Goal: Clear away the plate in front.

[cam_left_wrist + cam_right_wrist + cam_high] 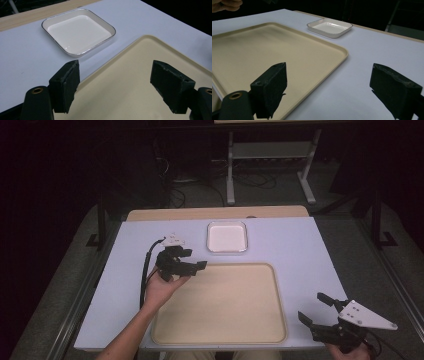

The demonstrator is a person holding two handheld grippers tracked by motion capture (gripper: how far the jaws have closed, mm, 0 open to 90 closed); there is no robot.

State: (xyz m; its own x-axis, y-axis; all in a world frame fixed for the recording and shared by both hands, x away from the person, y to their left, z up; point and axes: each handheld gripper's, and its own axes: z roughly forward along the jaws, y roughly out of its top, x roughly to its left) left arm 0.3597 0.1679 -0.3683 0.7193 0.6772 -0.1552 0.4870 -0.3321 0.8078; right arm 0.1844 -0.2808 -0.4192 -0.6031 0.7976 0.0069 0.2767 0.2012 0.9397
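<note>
A large cream tray (220,330) lies empty on the pale table, also seen as the tray (140,75) and the tray (262,50). Behind it sits a small white square dish (226,237), the same dish (77,31) and dish (329,27), with nothing in it. My left gripper (192,259) hovers at the tray's far left corner, open, and in its own view the left gripper (115,85) has nothing between its jaws. My right gripper (314,308) is open beside the tray's near right corner, and its own view shows the right gripper (329,92) empty.
The table's pale surface (310,255) has free room right of the tray. A wooden strip (215,213) runs along the far edge. Beyond it stand a white metal frame (270,165) and cables on the dark floor. A black cable (145,270) trails from the left gripper.
</note>
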